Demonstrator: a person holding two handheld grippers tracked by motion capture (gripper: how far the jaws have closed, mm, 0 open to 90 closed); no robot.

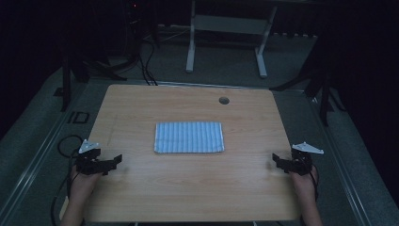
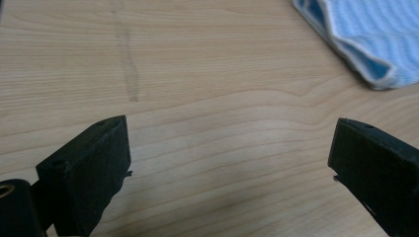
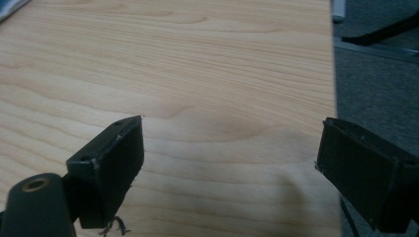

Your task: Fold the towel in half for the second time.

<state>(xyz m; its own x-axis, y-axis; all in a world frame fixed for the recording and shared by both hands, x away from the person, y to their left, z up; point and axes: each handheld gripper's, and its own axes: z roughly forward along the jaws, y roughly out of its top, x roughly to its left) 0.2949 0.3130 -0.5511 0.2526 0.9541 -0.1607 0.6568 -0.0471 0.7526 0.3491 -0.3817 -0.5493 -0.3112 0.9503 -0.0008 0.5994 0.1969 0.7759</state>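
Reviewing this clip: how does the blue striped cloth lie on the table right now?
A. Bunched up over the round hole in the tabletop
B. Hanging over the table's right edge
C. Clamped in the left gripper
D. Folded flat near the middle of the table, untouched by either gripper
D: the blue striped cloth lies as a flat folded rectangle mid-table, with the left gripper and right gripper both open and well apart from it at the table's sides.
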